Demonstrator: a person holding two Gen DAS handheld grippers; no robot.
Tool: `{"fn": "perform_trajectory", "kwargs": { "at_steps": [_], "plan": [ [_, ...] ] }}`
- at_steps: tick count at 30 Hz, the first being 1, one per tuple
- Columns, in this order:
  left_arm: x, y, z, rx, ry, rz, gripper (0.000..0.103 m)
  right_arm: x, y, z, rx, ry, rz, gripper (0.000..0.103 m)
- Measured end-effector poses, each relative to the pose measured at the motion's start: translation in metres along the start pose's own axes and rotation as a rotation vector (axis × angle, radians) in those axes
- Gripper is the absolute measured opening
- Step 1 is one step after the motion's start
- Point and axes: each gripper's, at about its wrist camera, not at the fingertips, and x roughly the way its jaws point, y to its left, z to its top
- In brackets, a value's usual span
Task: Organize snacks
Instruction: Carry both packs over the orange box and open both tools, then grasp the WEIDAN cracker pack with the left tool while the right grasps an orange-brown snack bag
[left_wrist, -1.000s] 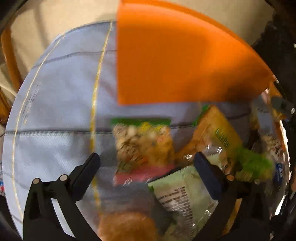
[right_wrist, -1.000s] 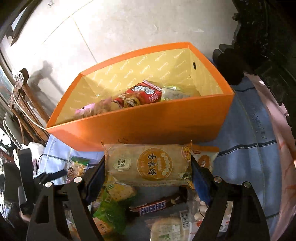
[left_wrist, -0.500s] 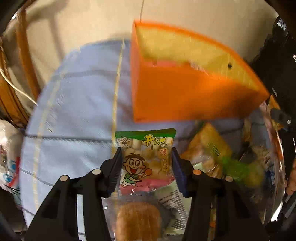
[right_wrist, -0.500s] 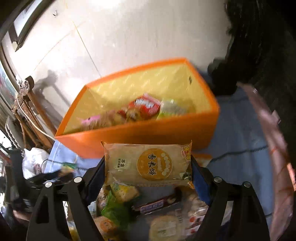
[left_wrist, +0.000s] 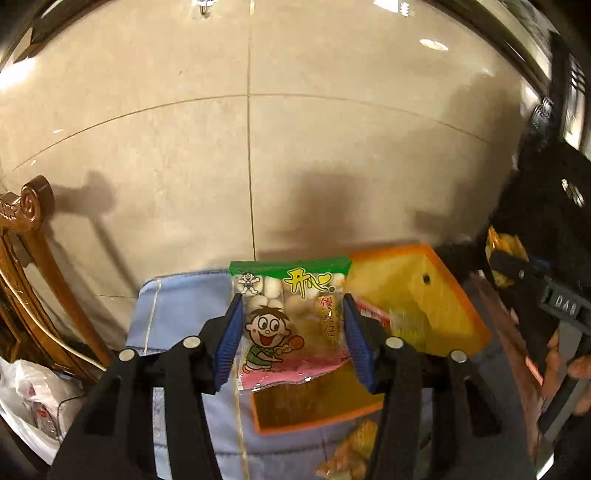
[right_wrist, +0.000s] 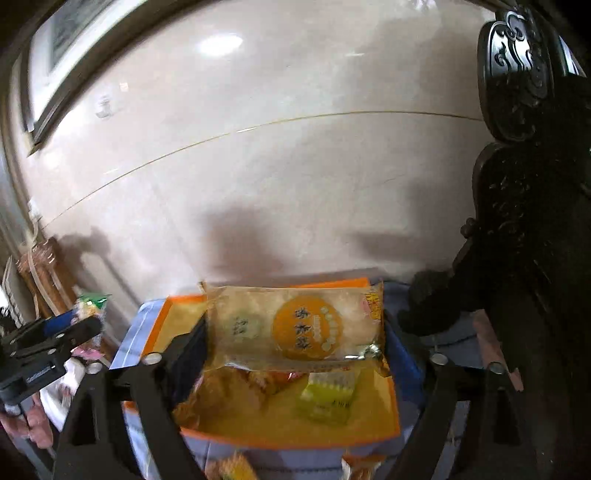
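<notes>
The cartoon snack bag (left_wrist: 290, 321) is hanging upright in the left claw (left_wrist: 291, 339), which is pinching it from both sides with its blue pads (left_wrist: 229, 338). The bag is sitting in the air above the near left corner of the orange box (left_wrist: 448, 317), and it is hiding part of the box behind it. The lower edge of the bag is disappearing between the black fingers.

The right claw (right_wrist: 293, 341) is pinching a flat rice cracker packet (right_wrist: 295, 326) by its two short ends, and the packet is lying crosswise above the same orange box (right_wrist: 288, 435). The print on its orange circle is blurred and I cannot read it.

Inside the box, the right wrist view is showing one green-yellow packet (right_wrist: 328, 393) and some reddish and brown packets (right_wrist: 266, 378) under the held one. They are smeared, so I cannot count them exactly. In the left wrist view only a red-white edge (left_wrist: 373, 312) is showing inside.

The box is standing on a light blue cloth (left_wrist: 177, 314) that is covering the table, near its far edge. One yellow snack (left_wrist: 351, 454) is lying on the cloth in front of the box, cut off by the claw. At the left, a carved wooden chair (left_wrist: 33, 258) and a white plastic bag (left_wrist: 33, 398) are partly showing. The tiled wall (left_wrist: 258, 147) is filling the background.
</notes>
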Motion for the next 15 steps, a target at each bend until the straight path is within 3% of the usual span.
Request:
{"fn": "perform_trajectory", "kwargs": {
  "at_steps": [1, 2, 3, 6, 10, 15],
  "plan": [
    [0.008, 0.0, 0.003, -0.018, 0.012, 0.041, 0.093, 0.009, -0.001, 0.002, -0.005, 0.02, -0.015, 0.099],
    [0.013, -0.001, 0.003, -0.031, 0.015, 0.09, 0.099, 0.015, -0.003, 0.001, -0.012, 0.048, -0.049, 0.099],
    [0.018, -0.002, 0.001, -0.024, 0.025, 0.109, 0.099, 0.019, -0.005, -0.002, -0.015, 0.072, -0.071, 0.099],
    [0.022, -0.011, -0.027, 0.014, 0.057, 0.068, 0.099, 0.018, -0.019, -0.029, 0.006, 0.114, -0.055, 0.099],
    [0.03, -0.03, -0.09, 0.023, 0.167, -0.013, 0.099, 0.016, -0.043, -0.093, 0.055, 0.229, -0.093, 0.099],
    [0.057, -0.083, -0.163, 0.127, 0.302, -0.066, 0.099, 0.036, -0.063, -0.158, 0.106, 0.385, -0.146, 0.099]
  ]
}}
